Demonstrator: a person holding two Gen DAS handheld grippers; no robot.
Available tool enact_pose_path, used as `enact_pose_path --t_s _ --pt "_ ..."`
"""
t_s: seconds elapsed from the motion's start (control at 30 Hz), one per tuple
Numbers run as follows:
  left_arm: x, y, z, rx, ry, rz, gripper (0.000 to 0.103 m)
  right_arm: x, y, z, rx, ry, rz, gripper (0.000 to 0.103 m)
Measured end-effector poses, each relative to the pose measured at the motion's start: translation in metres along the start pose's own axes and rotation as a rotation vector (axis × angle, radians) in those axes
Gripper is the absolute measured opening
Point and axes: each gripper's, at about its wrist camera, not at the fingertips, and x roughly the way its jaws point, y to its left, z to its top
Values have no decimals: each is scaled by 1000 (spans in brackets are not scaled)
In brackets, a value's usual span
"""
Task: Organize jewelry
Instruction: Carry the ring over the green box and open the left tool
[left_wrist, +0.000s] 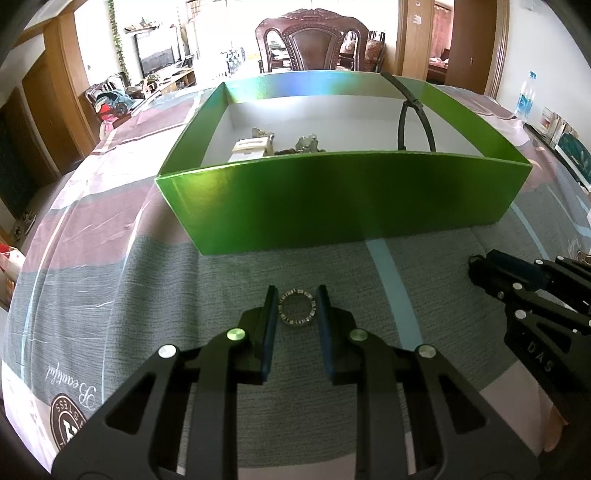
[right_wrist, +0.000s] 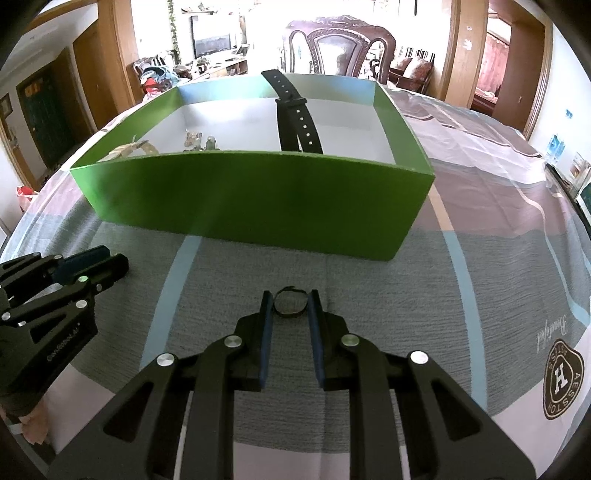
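Observation:
In the left wrist view my left gripper (left_wrist: 297, 295) has its pads closed against the sides of a silver studded ring (left_wrist: 297, 308) lying on the grey cloth. In the right wrist view my right gripper (right_wrist: 290, 299) grips a thin dark ring (right_wrist: 291, 303) between its pads, low over the cloth. A green box (left_wrist: 332, 206) stands just beyond both grippers; it also shows in the right wrist view (right_wrist: 251, 199). Inside it lie a black watch strap (right_wrist: 295, 114), small metal jewelry pieces (left_wrist: 308, 144) and a cream item (left_wrist: 251, 146).
The patterned tablecloth (left_wrist: 110, 266) covers the table. A carved wooden chair (left_wrist: 314, 40) stands behind the box. A water bottle (left_wrist: 526, 96) and books (left_wrist: 569, 147) sit at the far right edge. The other gripper shows at each view's side (left_wrist: 532, 280).

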Motion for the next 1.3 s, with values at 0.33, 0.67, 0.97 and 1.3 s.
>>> enact_pose_path --t_s 0.33,0.67,0.97,1.3 --pt "-28 13 10 -35 -26 -67 21 -29 -8 12 46 -46 53 19" --pt "-78 16 91 42 -179 -42 21 -75 -20 86 44 -197 66 19" --pt "-2 -2 128 23 -129 -35 21 0 -27 96 70 -85 28 19" --pt "1 -1 122 4 -163 -29 43 -19 -28 92 81 -180 32 56"
